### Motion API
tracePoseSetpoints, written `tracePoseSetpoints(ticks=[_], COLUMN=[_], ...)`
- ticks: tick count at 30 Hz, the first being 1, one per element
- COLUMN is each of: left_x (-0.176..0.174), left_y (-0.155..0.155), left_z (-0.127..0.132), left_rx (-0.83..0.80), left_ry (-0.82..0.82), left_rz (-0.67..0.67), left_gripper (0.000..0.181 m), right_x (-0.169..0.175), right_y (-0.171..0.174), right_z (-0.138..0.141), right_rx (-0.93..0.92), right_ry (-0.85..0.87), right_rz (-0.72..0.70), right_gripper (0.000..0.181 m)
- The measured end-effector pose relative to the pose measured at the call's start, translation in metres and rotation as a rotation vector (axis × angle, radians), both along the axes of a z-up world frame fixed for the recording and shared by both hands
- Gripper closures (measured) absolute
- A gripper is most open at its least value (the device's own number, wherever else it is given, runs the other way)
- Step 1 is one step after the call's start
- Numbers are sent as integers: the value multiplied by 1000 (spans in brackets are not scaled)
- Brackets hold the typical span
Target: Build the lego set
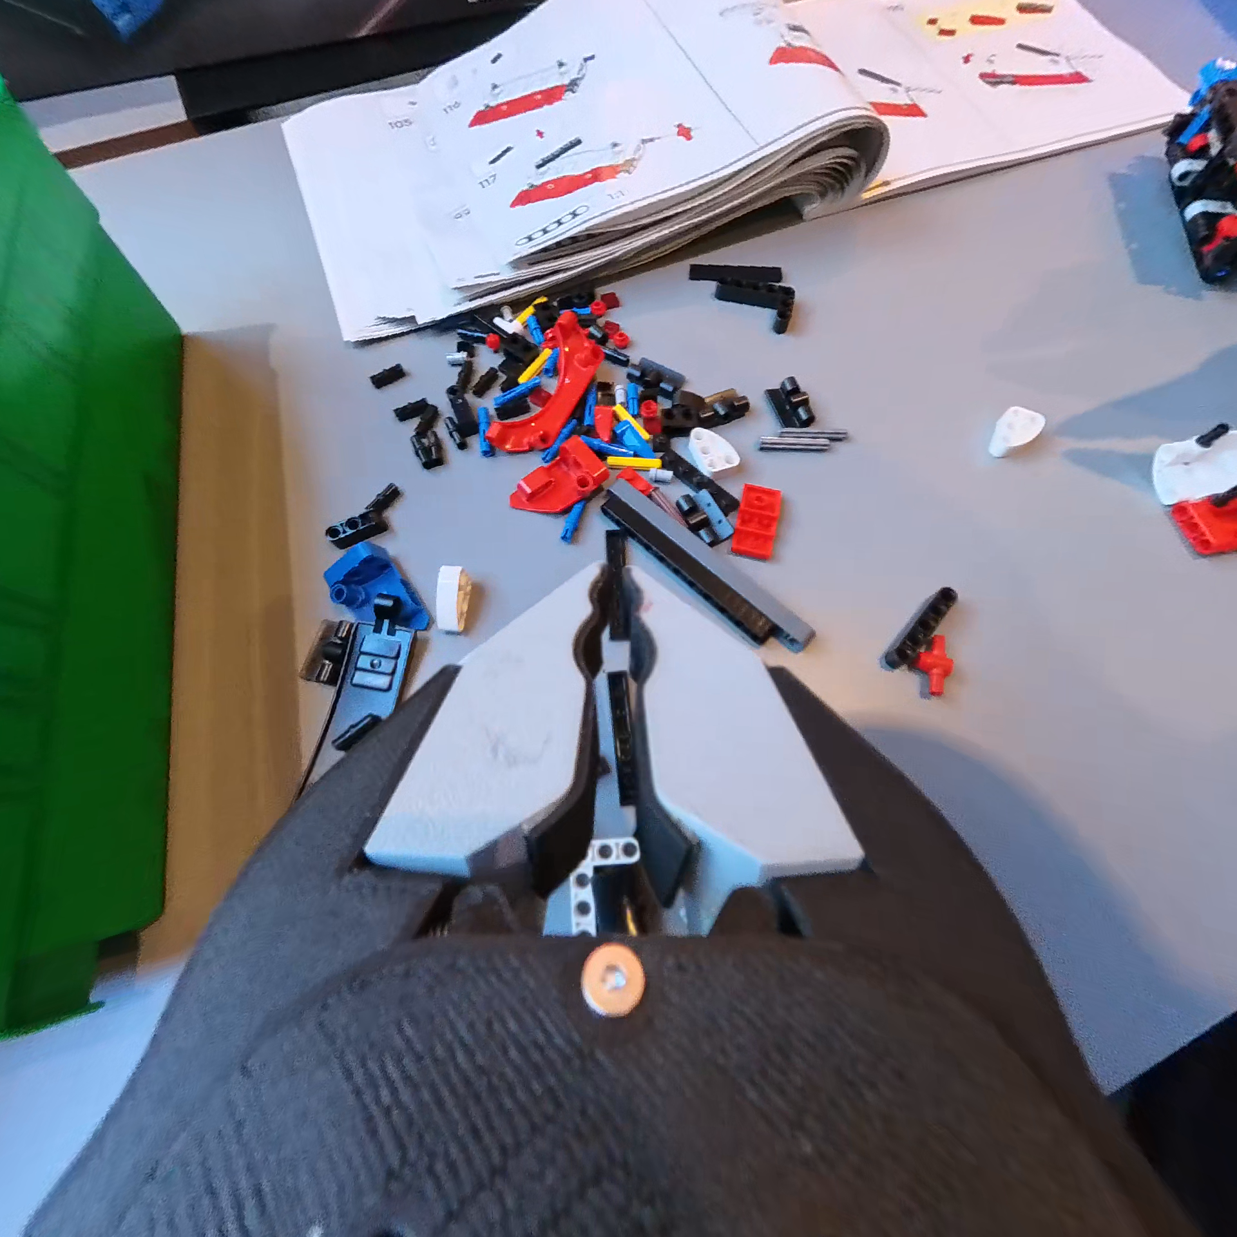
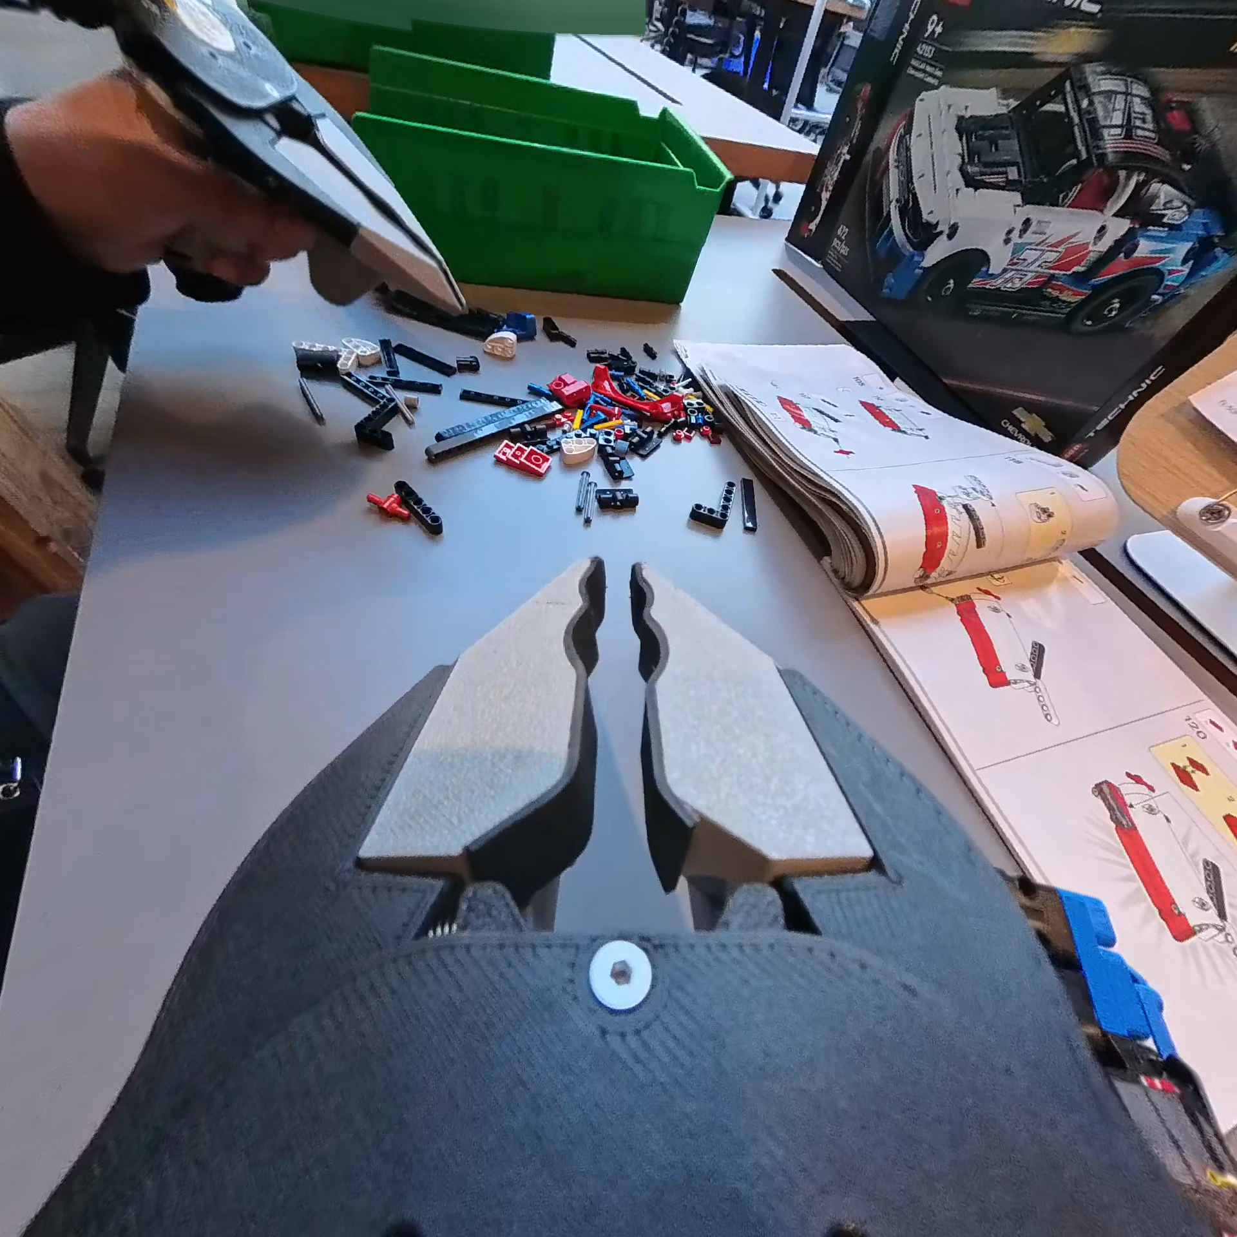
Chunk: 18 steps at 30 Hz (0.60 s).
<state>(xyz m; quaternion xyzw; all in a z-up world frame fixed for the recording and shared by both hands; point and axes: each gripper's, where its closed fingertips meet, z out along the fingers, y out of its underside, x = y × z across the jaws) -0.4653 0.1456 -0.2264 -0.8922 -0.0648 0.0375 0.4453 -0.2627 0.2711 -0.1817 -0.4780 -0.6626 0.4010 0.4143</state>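
Note:
In the left wrist view my left gripper (image 1: 617,569) is shut on a thin black beam (image 1: 616,545). The beam runs between the pads and sticks out past the fingertips. The gripper is low over the grey table (image 1: 970,348), just short of the pile of loose pieces (image 1: 569,401). It also shows in the right wrist view (image 2: 455,301), tips down at black parts on the far side of the pile (image 2: 602,408). My right gripper (image 2: 618,569) is open a narrow way with only bare table between its pads, near the pile.
A long dark beam (image 1: 703,575) lies just right of my left fingertips. A black beam with a red pin (image 1: 920,629) lies apart. The open instruction booklet (image 2: 903,468), set box (image 2: 1037,201) and green bins (image 2: 535,201) border the table. A part-built model (image 1: 1205,174) stands far right. The part-built model (image 1: 1205,174) is about 15 cm from my right fingertips and 40 cm from my left.

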Motion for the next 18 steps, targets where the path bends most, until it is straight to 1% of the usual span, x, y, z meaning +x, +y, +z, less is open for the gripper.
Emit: tracePoseSetpoints(ticks=[7, 10, 11, 12, 13, 16, 18], left_x=[-13, -19, -20, -23, -25, -41, -43], left_y=[-9, -7, -3, 2, 10, 43, 69], left_z=[0, 3, 3, 4, 6, 12, 12], left_rx=[-3, -16, -32, -52, -57, -77, -121], left_ry=[1, 7, 3, -5, -8, 23, -1], left_rz=[54, 48, 38, 26, 4, -53, -127], left_gripper=[181, 181, 173, 164, 164, 172, 173], right_x=[5, 6, 7, 7, 7, 7, 7], right_y=[1, 0, 0, 0, 0, -1, -2], right_z=[-4, -4, -4, -5, -5, -5, -4], right_rx=[3, 5, 7, 8, 9, 2, 0], right_ry=[-7, -7, -8, -8, -7, -1, 4], right_rz=[-7, -10, -10, -11, -10, -7, -4], right_gripper=[176, 176, 176, 176, 176, 176, 176])
